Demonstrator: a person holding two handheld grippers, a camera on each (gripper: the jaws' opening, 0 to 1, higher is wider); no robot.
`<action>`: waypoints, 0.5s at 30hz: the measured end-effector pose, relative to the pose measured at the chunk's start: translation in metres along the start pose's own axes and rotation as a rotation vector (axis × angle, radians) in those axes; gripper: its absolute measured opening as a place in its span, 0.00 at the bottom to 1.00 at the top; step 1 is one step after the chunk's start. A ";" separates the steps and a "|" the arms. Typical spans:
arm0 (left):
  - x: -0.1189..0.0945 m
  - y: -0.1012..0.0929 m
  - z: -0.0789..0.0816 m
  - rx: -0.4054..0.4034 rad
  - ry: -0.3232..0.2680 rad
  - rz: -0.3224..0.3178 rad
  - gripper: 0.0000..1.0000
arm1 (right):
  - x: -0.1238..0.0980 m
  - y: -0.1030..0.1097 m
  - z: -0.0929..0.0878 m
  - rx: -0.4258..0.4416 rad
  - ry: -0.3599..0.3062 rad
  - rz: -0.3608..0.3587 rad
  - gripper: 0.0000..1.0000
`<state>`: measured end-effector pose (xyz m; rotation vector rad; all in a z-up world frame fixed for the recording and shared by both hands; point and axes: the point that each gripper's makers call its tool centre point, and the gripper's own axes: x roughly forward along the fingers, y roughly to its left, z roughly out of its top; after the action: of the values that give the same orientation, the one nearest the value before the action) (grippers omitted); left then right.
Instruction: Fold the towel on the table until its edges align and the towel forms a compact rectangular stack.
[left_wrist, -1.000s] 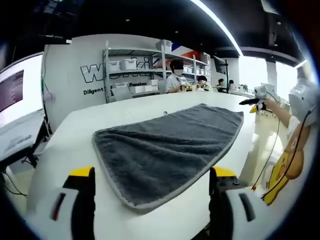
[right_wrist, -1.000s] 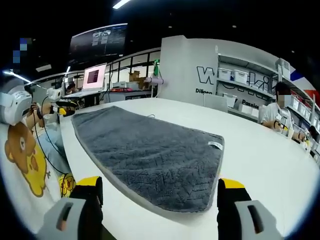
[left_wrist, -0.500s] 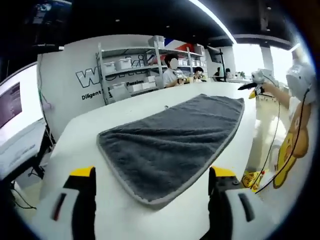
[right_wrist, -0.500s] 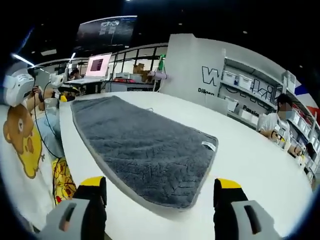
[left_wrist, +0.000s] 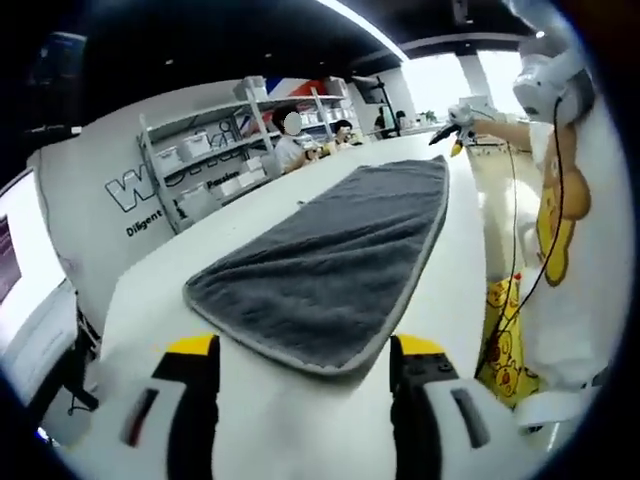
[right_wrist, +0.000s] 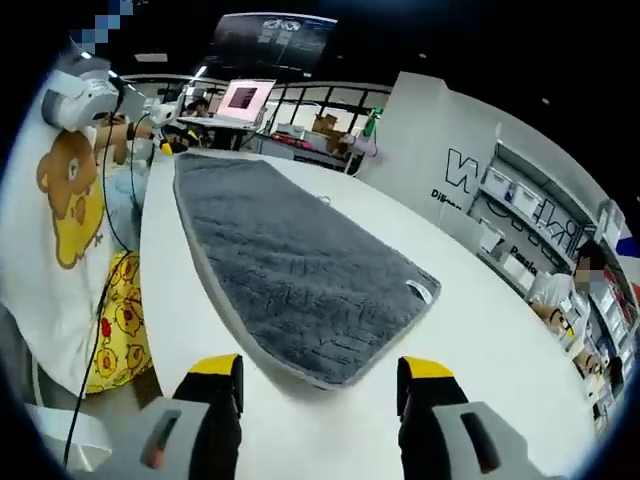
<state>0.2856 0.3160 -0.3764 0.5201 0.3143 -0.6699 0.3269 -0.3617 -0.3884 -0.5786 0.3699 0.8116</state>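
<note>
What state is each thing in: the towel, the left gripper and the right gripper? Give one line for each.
towel: spread out flat on the white table, not yet folded.
left gripper: open, holding nothing, at one short end of the towel.
right gripper: open, holding nothing, at the other short end.

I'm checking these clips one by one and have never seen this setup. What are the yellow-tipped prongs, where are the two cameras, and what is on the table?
A person holds a hand-held gripper in each hand, and a camera rides on each. The yellow-tipped prongs are the jaws. The left gripper view looks along the left hand-held gripper, the right gripper view along the right hand-held gripper. Both stand open and hold nothing. A grey towel lies flat and unfolded on a white table, each camera facing one of its ends. Shelves stand behind.
</note>
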 end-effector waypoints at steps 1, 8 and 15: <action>0.000 0.000 -0.002 0.004 0.005 -0.002 0.69 | 0.001 0.002 -0.001 -0.006 0.007 0.008 0.62; 0.002 -0.007 -0.014 0.066 0.050 0.003 0.56 | 0.005 0.006 -0.009 -0.054 0.037 0.021 0.55; 0.002 0.001 -0.009 0.106 0.029 0.035 0.49 | 0.004 -0.002 -0.011 -0.078 0.026 -0.002 0.49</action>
<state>0.2865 0.3209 -0.3838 0.6354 0.2973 -0.6477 0.3295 -0.3673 -0.3989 -0.6622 0.3625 0.8202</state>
